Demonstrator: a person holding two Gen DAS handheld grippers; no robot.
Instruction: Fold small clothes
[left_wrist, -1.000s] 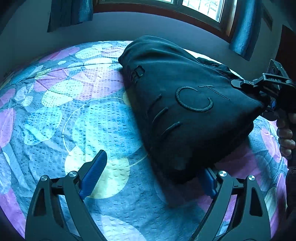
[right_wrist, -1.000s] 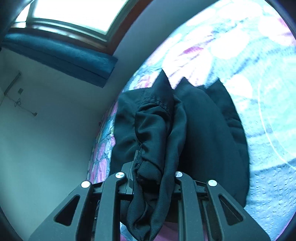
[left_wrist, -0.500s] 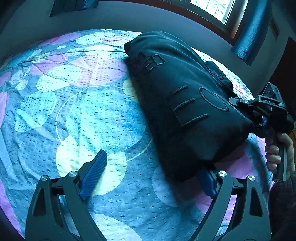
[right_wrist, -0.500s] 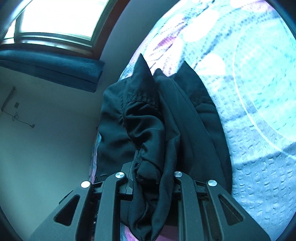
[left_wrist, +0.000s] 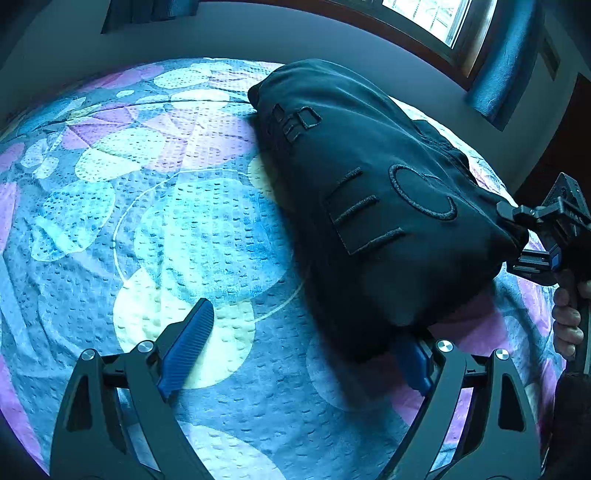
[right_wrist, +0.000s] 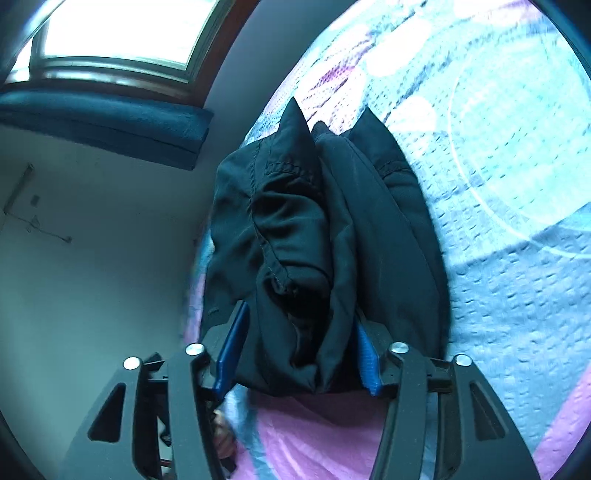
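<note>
Bed (left_wrist: 155, 206), patterned cover, filling both views. Dark garment (left_wrist: 369, 206) bundled into a thick fold, lying from 12 to 4 o'clock in left view. Fold judged mostly done; flattening and squaring apparently left. Right gripper (right_wrist: 299, 354) at 6 o'clock of right view: jaws opening, bunched edge of garment between them, pads seemingly easing off cloth. Left gripper (left_wrist: 303, 347) low at 6 o'clock: jaws wide, holding nothing, one pad tucked under the garment's near corner.
</note>
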